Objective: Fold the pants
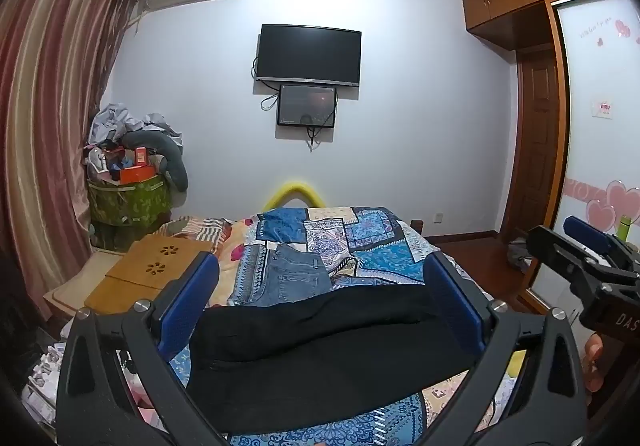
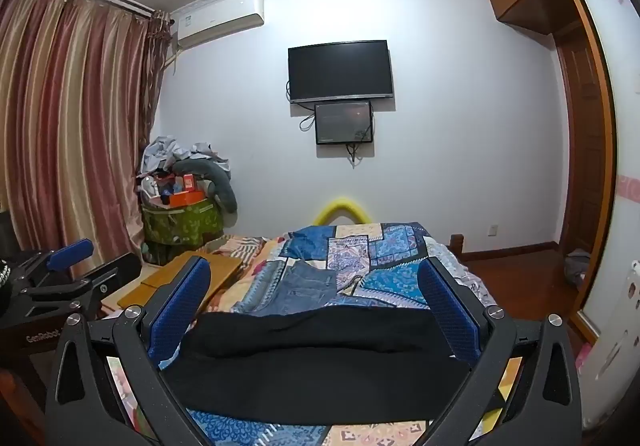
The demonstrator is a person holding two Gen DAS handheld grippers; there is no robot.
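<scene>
A pair of black pants lies in a long band across the patterned bedspread, just in front of both grippers. My left gripper hangs over them with its blue pads spread wide and nothing pressed between them. In the right wrist view the same black pants lie under my right gripper, which is open too. Blue jeans rest farther up the bed. Each gripper shows in the other's view, the right gripper at the right edge and the left gripper at the left edge.
A wooden lap desk sits on the bed's left side. Behind it a green bin is piled with clutter beside the curtain. A television hangs on the far wall. A wardrobe and bare floor are to the right.
</scene>
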